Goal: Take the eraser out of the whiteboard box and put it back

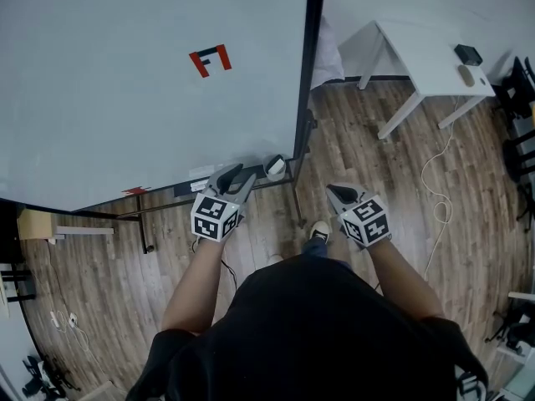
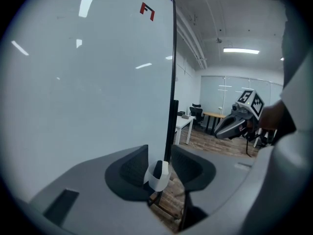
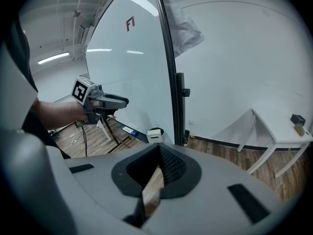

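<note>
Eraser (image 2: 158,169) stands on end in the whiteboard box (image 2: 156,182), straight ahead of the wide-open, empty left gripper (image 1: 237,176), farther from the closed, empty right gripper (image 1: 343,195).

Wood-plank floor (image 1: 468,190) runs under a tall black-framed whiteboard (image 1: 125,98) and a white table (image 1: 426,65) that stands beside a plain white wall (image 3: 234,58). Farther off — past the board's edge — a white desk (image 2: 185,124), a black office chair (image 2: 197,111) and glass partitions (image 2: 220,89) show under long ceiling strip lights (image 2: 240,50).
</note>
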A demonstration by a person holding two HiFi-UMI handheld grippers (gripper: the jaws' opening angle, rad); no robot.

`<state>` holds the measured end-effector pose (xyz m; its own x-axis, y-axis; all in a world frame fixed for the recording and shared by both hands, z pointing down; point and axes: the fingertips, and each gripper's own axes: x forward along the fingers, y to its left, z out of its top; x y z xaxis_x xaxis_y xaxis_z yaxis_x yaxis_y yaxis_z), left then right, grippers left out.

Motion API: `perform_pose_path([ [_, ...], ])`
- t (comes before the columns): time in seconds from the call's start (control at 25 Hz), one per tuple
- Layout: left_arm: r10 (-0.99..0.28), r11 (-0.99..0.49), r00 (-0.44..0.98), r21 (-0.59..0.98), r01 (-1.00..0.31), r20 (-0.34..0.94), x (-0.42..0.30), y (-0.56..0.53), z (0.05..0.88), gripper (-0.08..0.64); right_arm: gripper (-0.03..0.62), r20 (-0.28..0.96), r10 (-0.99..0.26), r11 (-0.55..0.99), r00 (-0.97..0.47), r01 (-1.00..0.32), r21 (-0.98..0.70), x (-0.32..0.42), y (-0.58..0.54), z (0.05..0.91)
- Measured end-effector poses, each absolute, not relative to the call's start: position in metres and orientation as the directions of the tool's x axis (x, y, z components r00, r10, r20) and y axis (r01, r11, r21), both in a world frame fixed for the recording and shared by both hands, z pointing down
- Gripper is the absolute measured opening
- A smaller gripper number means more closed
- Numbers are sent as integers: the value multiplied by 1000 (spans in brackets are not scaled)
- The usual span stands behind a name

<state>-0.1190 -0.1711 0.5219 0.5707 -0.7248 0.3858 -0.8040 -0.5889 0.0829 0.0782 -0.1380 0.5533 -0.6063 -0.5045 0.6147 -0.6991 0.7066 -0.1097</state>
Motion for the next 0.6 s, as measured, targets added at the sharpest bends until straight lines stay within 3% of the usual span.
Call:
perform_pose_path([
  [0.6,-731,-609,596,75,-790,332,-137,-136,506,138,-6,556,-539,709,-633,-697,-108,54,-133,531],
])
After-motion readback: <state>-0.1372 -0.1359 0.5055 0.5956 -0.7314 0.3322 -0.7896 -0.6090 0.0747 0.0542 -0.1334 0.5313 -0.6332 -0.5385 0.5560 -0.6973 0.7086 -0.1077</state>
